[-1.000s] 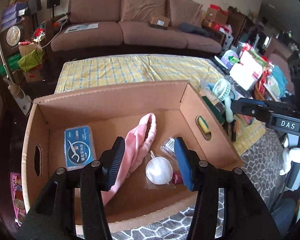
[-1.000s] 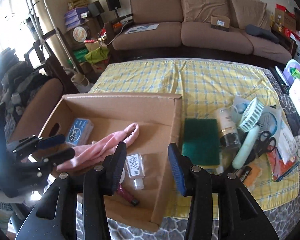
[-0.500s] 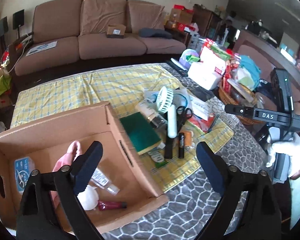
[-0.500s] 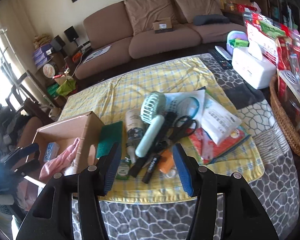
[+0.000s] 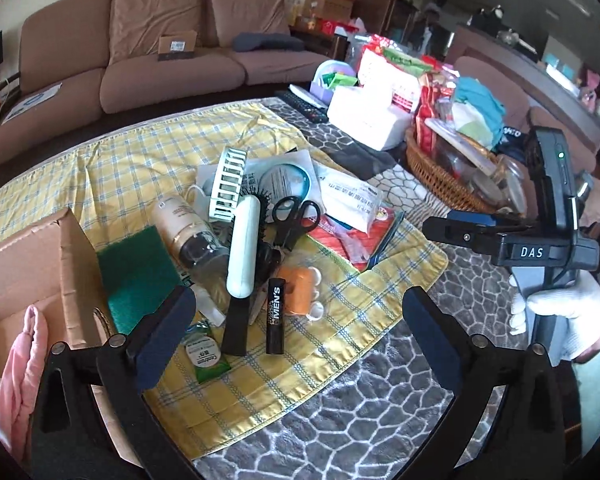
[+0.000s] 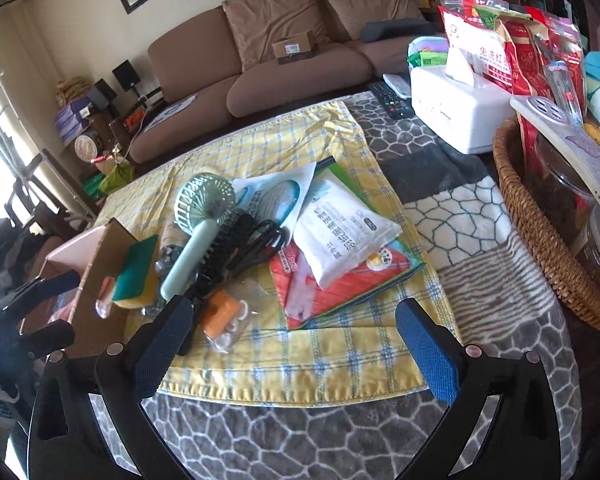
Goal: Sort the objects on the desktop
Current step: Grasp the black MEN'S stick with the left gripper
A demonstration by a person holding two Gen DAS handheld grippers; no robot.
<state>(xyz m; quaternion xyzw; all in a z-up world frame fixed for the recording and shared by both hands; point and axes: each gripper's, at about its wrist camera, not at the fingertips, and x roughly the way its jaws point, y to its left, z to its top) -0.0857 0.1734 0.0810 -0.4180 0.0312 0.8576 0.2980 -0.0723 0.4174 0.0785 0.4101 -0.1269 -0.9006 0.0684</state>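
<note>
A pile of desktop objects lies on a yellow checked cloth (image 5: 132,160): a pale green hand fan (image 5: 242,240), black scissors (image 5: 294,216), a black tube (image 5: 275,316), a green sponge (image 5: 136,276), an orange packet (image 5: 298,286) and a white pouch (image 6: 336,224). A cardboard box (image 5: 24,256) at the left holds a pink cloth (image 5: 16,364). My left gripper (image 5: 298,336) is open and empty, above the cloth's front edge. My right gripper (image 6: 294,348) is open and empty, in front of the pile; it also shows in the left wrist view (image 5: 480,236).
A wicker basket (image 6: 540,248) full of packets stands at the right. A white tissue box (image 6: 460,108) and a remote (image 6: 390,100) lie behind. A grey patterned mat (image 6: 480,220) covers the table. A brown sofa (image 5: 140,48) is beyond.
Both grippers swung right, away from the cardboard box, and now face the pile on the cloth. Both opened much wider.
</note>
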